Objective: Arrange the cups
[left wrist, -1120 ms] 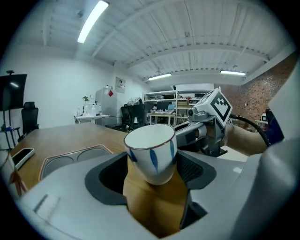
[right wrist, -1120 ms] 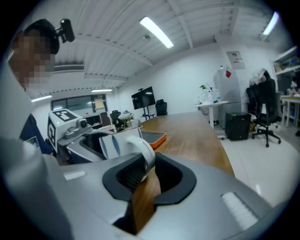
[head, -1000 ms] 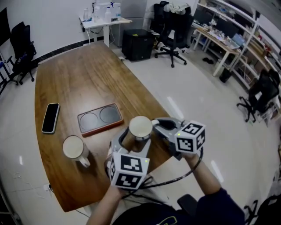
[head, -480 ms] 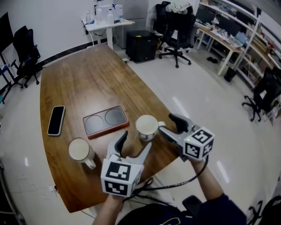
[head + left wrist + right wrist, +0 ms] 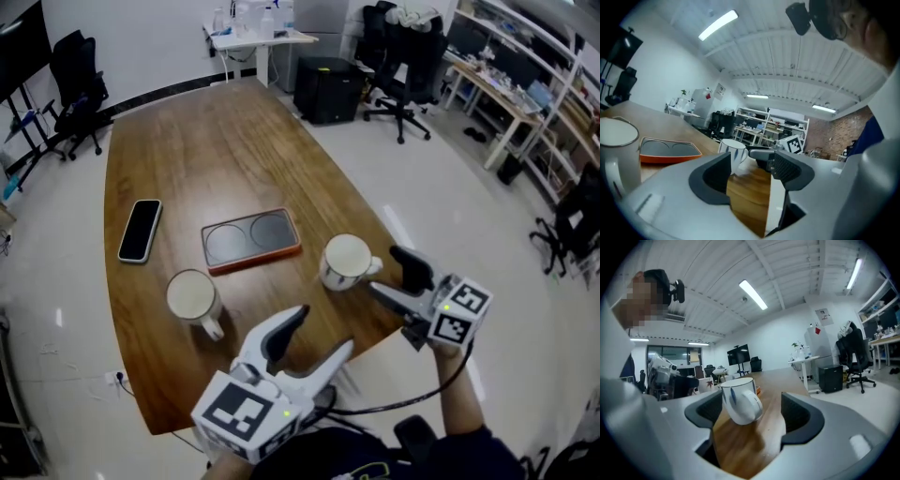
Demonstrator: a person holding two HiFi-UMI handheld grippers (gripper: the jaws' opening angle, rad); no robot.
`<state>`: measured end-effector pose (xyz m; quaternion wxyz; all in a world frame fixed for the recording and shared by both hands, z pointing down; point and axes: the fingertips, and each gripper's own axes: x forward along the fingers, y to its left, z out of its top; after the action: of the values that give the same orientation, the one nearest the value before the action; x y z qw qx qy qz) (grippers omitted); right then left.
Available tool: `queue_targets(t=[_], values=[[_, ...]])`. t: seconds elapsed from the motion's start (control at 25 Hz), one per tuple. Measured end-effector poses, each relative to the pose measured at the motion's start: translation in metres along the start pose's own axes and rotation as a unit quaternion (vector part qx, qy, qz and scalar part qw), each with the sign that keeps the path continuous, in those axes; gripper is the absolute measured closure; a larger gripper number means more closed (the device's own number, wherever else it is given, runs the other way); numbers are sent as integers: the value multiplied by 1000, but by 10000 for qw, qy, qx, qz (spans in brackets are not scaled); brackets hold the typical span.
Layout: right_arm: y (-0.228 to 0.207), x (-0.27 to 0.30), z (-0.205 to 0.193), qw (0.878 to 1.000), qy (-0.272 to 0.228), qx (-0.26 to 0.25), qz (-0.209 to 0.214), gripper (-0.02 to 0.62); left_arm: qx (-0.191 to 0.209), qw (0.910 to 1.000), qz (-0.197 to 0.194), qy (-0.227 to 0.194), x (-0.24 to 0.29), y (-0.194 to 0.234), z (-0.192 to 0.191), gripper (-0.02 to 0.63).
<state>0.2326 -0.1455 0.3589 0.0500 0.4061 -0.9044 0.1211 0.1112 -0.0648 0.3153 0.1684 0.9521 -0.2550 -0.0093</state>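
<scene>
Two white cups stand on the wooden table (image 5: 187, 169). One cup (image 5: 192, 298) is at the left, its handle toward me. The other cup (image 5: 345, 260) (image 5: 739, 399) (image 5: 732, 153) has blue markings and its handle points at my right gripper (image 5: 394, 279) (image 5: 752, 411). That gripper's jaws have just been opening; they stand open just short of the handle, touching nothing. My left gripper (image 5: 314, 339) (image 5: 750, 166) hangs near the table's front edge, open with only the table between its jaws, which have just been closing slightly. An orange tray (image 5: 250, 241) with two dark round recesses lies behind the cups.
A black phone (image 5: 140, 230) lies on the table at the left. Beyond the table stand office chairs (image 5: 401, 56), a black cabinet (image 5: 326, 89), a white desk (image 5: 253, 42) and shelving (image 5: 525, 84). The table's right edge runs close by the right-hand cup.
My right gripper has opened off the right-hand cup's handle and backed away to the right. My left gripper, which stood around that cup, has drawn back toward me. The cup now stands alone.
</scene>
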Motion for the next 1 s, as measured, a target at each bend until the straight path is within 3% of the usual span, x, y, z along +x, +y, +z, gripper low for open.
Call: queue_targets(t=[0.08,0.2,0.24,0.28,0.36,0.44,0.52,0.6,0.72,0.8,0.92,1.0], values=[[7,2,-1,10000,44,-89,4,199,-98,9994,-178,-297,-18,-8,12,337],[22,-23,9,9981,-386,-337,-328,218,-229,9948,-204,-975,-70,-11,35,494],[28,-39,18,9941,-750,-518,-583,327,-320,9916,-245,-1232,-94,-7,41,520],[36,-54,28,9882,-1126,-694,-774,549,-404,9882,-265,-1457,-118,0,44,532],[64,-58,36,9847,-1450,-824,-513,575,-454,9847,-92,-1677,-159,22,44,603],[102,-39,26,9874,-1240,-922,351,575,-261,9879,519,-1435,-183,54,30,603],[131,-10,10,9826,-872,-1256,1054,576,11,9880,1273,-878,-190,83,8,603],[146,21,1,9790,-583,-1405,1357,577,268,9817,1845,-386,-190,101,-10,603],[159,52,-2,9785,-495,-958,1759,579,561,9684,2428,96,-192,116,-25,603],[165,65,-2,9783,-356,-892,1838,579,658,9643,2558,188,-196,122,-26,603],[160,83,-10,9822,20,-960,1615,581,718,9658,2491,-26,-200,126,-20,603],[155,90,-13,9836,107,-908,1556,582,805,9612,2635,-123,-202,132,-16,603]])
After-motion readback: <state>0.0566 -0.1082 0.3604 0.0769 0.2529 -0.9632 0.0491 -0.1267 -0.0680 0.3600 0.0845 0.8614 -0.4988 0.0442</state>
